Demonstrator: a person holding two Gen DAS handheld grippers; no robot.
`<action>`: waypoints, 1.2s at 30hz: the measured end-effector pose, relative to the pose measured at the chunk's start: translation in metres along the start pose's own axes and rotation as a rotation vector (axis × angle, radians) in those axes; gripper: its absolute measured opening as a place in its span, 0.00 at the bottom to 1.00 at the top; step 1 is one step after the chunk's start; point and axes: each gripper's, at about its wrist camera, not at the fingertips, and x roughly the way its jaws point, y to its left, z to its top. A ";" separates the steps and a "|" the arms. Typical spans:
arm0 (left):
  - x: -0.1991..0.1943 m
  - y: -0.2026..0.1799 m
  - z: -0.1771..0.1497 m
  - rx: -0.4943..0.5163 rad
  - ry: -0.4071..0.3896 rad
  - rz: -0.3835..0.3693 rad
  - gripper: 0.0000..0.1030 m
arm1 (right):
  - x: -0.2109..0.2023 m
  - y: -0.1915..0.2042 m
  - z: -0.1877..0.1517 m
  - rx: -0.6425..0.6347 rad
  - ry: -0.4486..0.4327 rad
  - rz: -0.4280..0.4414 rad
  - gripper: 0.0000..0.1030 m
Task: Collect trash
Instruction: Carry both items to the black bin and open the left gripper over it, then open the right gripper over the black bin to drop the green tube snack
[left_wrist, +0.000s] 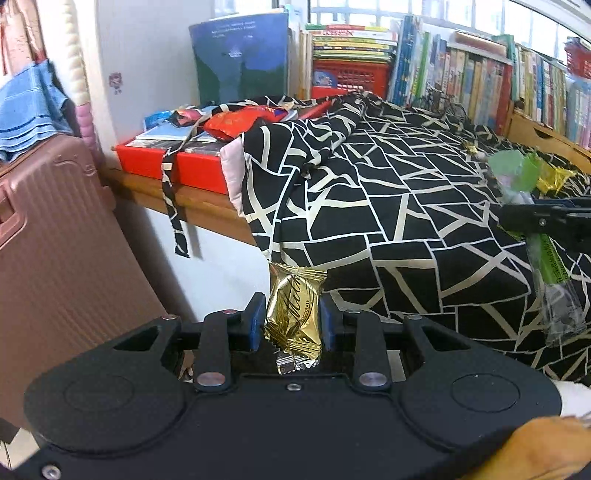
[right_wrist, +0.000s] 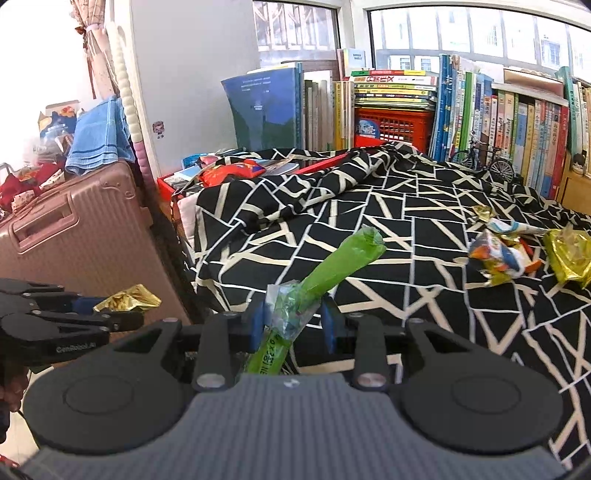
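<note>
At the far left of the right wrist view stands a pink suitcase (right_wrist: 74, 236). Low in the middle of its own view, the left gripper (left_wrist: 292, 319) pinches a gold candy wrapper (left_wrist: 293, 314). The right gripper (right_wrist: 292, 321) squeezes a green plastic wrapper (right_wrist: 325, 273). More wrappers (right_wrist: 502, 254) lie at the right on the black-and-white cloth (right_wrist: 406, 206).

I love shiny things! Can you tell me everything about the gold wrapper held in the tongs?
The gold wrapper looks like shiny, crinkly foil, puffed in the middle as if something may be inside. It has zigzag-cut ends and dark writing, including the word "chocolate"; the lower end shows silver. It stands roughly upright, pinched between the blue pads of the left tongs, which touch its two sides. Nothing else touches it. It is held in the air just off the edge of the black-and-white cloth.
</note>
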 end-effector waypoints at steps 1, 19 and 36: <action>0.002 0.002 0.000 0.007 0.001 -0.006 0.29 | 0.002 0.005 0.000 -0.001 0.001 -0.002 0.36; 0.019 0.023 0.002 0.086 -0.019 -0.042 0.77 | 0.031 0.046 0.002 0.039 0.046 -0.010 0.37; -0.021 0.067 -0.024 -0.072 0.002 0.028 0.80 | 0.078 0.088 -0.006 -0.051 0.160 0.114 0.37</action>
